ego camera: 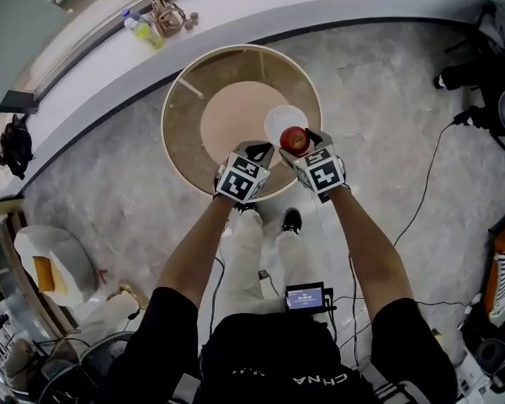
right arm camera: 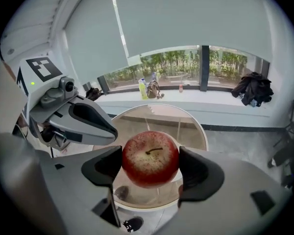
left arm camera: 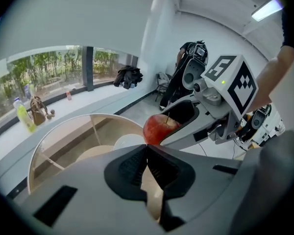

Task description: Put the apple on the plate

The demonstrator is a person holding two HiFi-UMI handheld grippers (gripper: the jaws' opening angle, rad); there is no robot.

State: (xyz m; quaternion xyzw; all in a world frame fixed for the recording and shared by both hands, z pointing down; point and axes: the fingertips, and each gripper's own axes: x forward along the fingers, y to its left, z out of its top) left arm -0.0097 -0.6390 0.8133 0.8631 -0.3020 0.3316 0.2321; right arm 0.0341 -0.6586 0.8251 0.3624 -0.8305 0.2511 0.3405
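- Floor (ego camera: 387,124): we see grey marbled stone, w/ a black cable (ego camera: 429,171) trailing across it at right.
- Round table (ego camera: 173,133): wood rim, pale inner disc, stands mid-room.
- Curved white ledge (ego camera: 93,70) runs under the windows (right arm camera: 176,62); trees outside, white roller blind (right arm camera: 186,18) pulled partway down.
- On the ledge we spot a yellow-green bottle (ego camera: 145,32), a small brown bag (ego camera: 167,15) and a dark jacket (right arm camera: 255,89).
- Ceiling strip light (left arm camera: 265,9) is lit.
- White seat (ego camera: 55,255) at lower left in the head view; black bag (ego camera: 15,146) near the wall.
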